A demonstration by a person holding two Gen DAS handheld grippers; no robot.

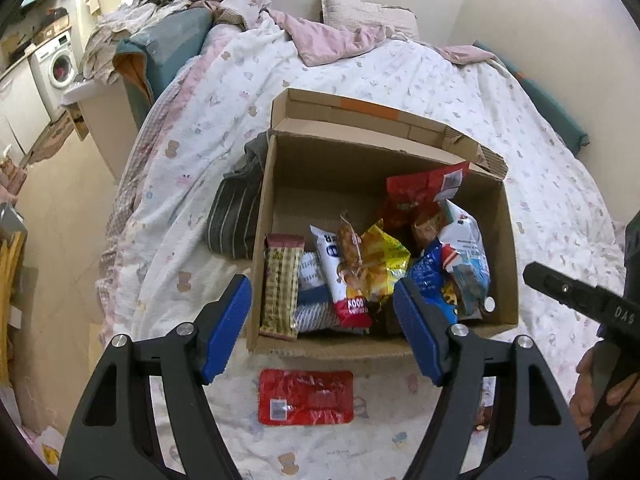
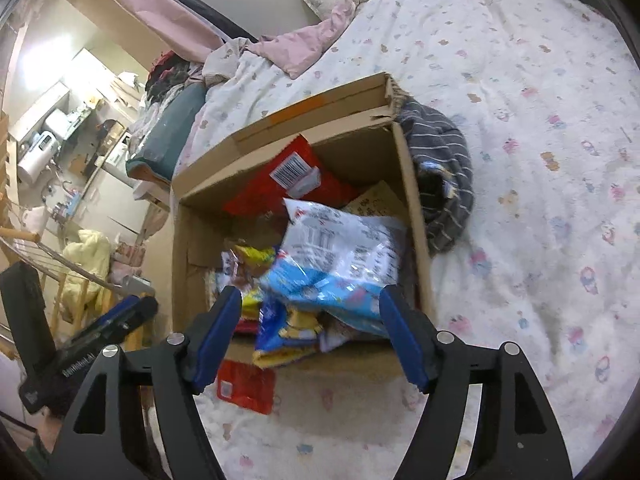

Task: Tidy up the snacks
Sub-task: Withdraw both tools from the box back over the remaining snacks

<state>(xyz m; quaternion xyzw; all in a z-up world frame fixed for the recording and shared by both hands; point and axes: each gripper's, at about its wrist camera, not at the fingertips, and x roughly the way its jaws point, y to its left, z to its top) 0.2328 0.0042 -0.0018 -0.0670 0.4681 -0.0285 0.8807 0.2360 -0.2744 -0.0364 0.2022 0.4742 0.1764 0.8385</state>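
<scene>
An open cardboard box (image 1: 506,248) sits on the bed and holds several snack packets, among them a white and red packet (image 1: 340,276), a yellow one (image 1: 384,260) and a blue and white one (image 1: 464,264). A flat red packet (image 1: 306,397) lies on the sheet just in front of the box. My left gripper (image 1: 323,320) is open and empty above the box's near wall. In the right wrist view the box (image 2: 182,256), the blue and white packet (image 2: 340,248) and the red packet (image 2: 247,386) show. My right gripper (image 2: 310,330) is open and empty over the box's near side.
A striped grey garment (image 1: 234,216) lies against the box's side, also in the right wrist view (image 2: 444,176). Pink bedding and a pillow (image 1: 360,12) are at the bed's head. Floor, a washing machine (image 1: 56,66) and a drying rack (image 2: 60,264) lie off the bed's side.
</scene>
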